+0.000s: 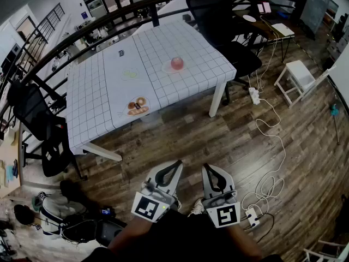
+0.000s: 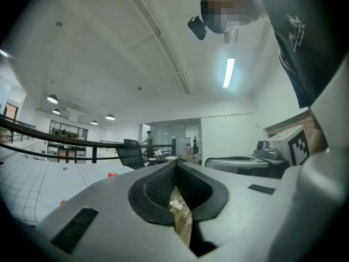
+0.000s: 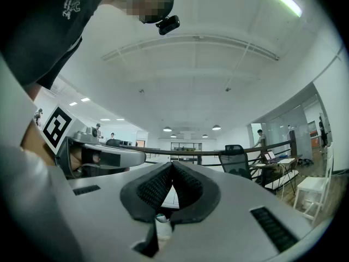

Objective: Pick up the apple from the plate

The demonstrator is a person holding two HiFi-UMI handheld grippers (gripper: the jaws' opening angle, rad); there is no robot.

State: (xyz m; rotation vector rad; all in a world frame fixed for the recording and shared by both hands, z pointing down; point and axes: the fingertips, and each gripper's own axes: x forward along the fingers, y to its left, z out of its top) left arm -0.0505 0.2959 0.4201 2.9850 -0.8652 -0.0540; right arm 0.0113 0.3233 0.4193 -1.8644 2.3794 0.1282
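The reddish apple (image 1: 176, 63) sits on a white plate (image 1: 167, 67) near the far right part of the table with the white grid cloth (image 1: 109, 86). Both grippers are held close to the person's body, well short of the table and above the wooden floor. My left gripper (image 1: 177, 164) is shut with nothing between its jaws, and its tips meet in the left gripper view (image 2: 175, 163). My right gripper (image 1: 206, 167) is likewise shut and empty, as the right gripper view (image 3: 172, 165) shows. In the left gripper view the apple (image 2: 112, 174) is a small red spot far off.
A second plate with pastries (image 1: 137, 106) lies near the table's front edge. Black office chairs (image 1: 221, 21) stand behind and left (image 1: 43, 130) of the table. A white stool (image 1: 297, 78), cables with a power strip (image 1: 254, 96) and bags (image 1: 54, 214) lie on the floor.
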